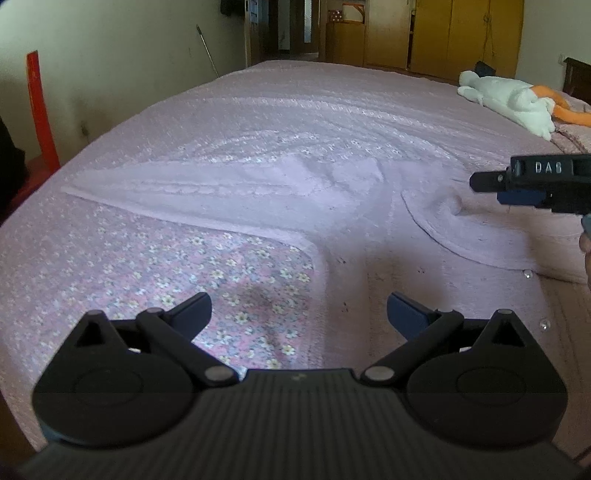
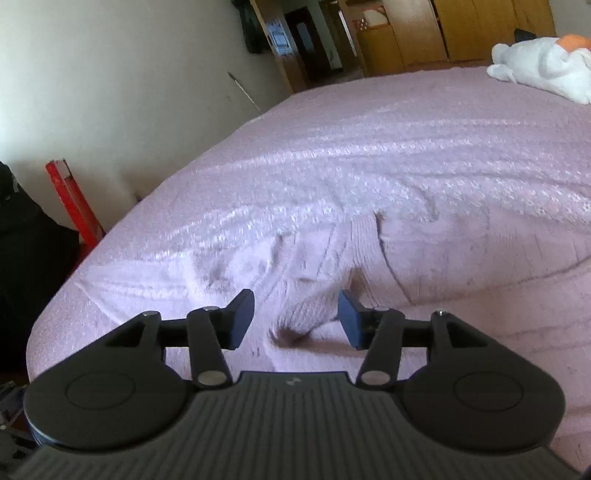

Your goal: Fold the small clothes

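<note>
You have one pink knit garment (image 1: 258, 188) spread out, one floral bedspread (image 1: 236, 273), one white plush toy (image 1: 506, 99), two claws, one red chair (image 1: 38, 107), two glass beads (image 1: 527, 273)

1. Pink garment (image 1: 229, 192): soft knitted cloth with a fuzzy, matt nap and ribbed bands along its hems.
2. Bedspread (image 1: 240, 280): thin woven cloth, matt, printed with small flowers; faintly ridged farther up the bed.
3. Left gripper (image 1: 299, 314): matt black plastic body with a fine-ribbed top plate; dull silver metal pivot pins; dark blue fingers (image 1: 406, 314) of smooth, slightly rubbery look.
4. Right gripper (image 2: 295, 319): the same matt black plastic, metal pins and blue pads.
5. Plush toy (image 1: 509, 99): fluffy white pile cloth.
6. Wardrobe (image 1: 465, 33): smooth yellow-brown wood, semi-gloss.
7. Wall (image 1: 110, 55): matt painted plaster, scuffed low down.
</note>
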Demonstrator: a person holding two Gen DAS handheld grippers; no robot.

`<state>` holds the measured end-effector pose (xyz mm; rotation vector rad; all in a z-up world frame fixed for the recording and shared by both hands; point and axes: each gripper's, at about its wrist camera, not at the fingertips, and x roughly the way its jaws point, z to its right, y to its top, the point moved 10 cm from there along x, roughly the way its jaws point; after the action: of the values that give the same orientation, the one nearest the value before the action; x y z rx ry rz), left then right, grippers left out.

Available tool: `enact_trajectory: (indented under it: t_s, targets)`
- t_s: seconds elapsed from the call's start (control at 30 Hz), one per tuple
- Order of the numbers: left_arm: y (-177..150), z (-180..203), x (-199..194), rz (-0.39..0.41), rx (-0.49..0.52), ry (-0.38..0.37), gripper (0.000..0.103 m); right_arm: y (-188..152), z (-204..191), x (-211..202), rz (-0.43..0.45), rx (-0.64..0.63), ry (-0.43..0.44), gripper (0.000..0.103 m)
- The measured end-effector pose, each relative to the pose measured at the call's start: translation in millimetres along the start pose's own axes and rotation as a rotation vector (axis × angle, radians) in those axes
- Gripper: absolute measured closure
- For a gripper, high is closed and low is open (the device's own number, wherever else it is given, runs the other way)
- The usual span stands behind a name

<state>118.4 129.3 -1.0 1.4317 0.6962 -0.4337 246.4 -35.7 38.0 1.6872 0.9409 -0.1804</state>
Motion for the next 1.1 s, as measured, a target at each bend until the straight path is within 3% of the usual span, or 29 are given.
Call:
enact_trajectory:
  t_s: [0.23,0.33,0.53,0.67,0.73,0.77,0.8,0.87,0.97,1.03,1.07,1.1]
  targets:
    - [-3,-2,4,-0.004,-0.007,0.001,0.000,-31,-24,23,-0.048,-0.156,-0.049,0.035]
    - [4,-6,3,0.010,-0.019,0.003,0.000,-29,-29,34,-0.031,-0.138,-0.057,0.035]
    - [3,-21,0,0.028,-0.039,0.012,0.000,5,-7,59,-0.002,-0.018,-0.134,0.034]
    - [-4,-29,-2,0.031,-0.021,0.035,0.000,7,12,91,-0.125,-0.058,-0.247,0.034]
    - [-7,-34,-2,0.022,-0.032,0.036,0.000,-1,14,104,-0.175,-0.093,-0.228,0.065]
    - [-8,-37,-2,0.020,-0.039,0.036,0.000,-2,11,105,-0.177,-0.119,-0.212,0.087]
    - [-9,-41,-2,0.019,-0.045,0.038,0.000,-2,6,103,-0.169,-0.157,-0.198,0.091]
    - [-11,-46,-1,0.016,-0.054,0.047,0.000,1,-11,93,-0.142,-0.240,-0.148,0.091]
    - [-12,-50,2,0.007,-0.067,0.053,0.000,0,-50,70,-0.137,-0.314,0.059,0.091]
    - [-10,-48,5,0.006,-0.072,0.045,0.000,-5,-65,63,-0.168,-0.337,0.123,0.090]
    - [-8,-46,5,0.012,-0.069,0.039,0.000,-7,-67,61,-0.163,-0.351,0.108,0.085]
    - [-6,-43,5,0.021,-0.059,0.034,0.000,-8,-66,59,-0.149,-0.365,0.076,0.066]
